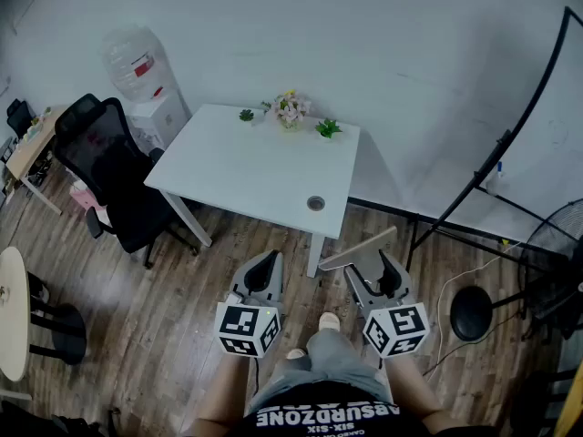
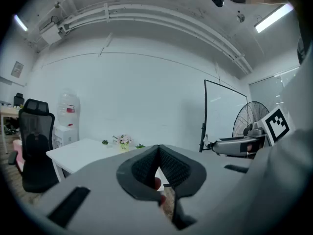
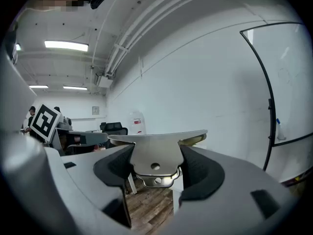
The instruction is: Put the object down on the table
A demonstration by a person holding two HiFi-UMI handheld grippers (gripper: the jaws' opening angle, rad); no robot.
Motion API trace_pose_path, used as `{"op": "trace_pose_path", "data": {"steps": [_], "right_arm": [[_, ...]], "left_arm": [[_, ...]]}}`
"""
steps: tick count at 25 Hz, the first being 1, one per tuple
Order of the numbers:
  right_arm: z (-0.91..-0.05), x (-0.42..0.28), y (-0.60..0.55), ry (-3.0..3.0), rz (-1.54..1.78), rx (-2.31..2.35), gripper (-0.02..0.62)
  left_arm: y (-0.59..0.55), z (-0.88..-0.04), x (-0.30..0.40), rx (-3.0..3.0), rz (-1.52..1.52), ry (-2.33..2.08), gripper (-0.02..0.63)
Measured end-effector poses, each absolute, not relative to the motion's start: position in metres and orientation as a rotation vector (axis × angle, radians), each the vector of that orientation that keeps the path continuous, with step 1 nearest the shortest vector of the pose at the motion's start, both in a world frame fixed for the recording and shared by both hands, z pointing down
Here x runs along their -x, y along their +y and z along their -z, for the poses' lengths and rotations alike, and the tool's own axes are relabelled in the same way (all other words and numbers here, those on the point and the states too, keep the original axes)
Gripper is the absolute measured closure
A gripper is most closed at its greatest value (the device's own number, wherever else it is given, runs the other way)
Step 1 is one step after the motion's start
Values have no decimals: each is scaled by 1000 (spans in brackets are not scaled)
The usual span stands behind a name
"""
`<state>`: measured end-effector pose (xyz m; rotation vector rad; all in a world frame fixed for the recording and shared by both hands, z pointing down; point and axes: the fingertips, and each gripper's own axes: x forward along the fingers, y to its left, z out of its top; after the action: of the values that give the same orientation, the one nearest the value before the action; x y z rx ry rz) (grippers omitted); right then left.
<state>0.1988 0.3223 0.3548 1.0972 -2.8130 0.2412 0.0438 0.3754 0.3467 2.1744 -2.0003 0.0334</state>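
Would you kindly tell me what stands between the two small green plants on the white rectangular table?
A pot of pink flowers stands between the left plant and the right plant, near the far edge of the table; the head view shows it.

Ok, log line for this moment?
right gripper: shut on metal piece | left gripper: shut, empty | white table: ahead, piece not yet down
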Motion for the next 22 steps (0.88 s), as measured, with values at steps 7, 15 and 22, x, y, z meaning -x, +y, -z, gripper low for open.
{"op": "trace_pose_path", "data": {"steps": [7, 15, 22], "right_arm": [[-352, -195, 318, -2825, -240, -1111, 310], [-348, -194, 281, -2845, -256, -1123, 310], [-350, -187, 229, -2841, -283, -1130, 310]], "left_arm": [[372, -350, -46, -2194, -44, -1979, 601], [334, -350, -47, -2210, -59, -1963, 601], [287, -352, -38, -2197, -78, -1968, 601]]}}
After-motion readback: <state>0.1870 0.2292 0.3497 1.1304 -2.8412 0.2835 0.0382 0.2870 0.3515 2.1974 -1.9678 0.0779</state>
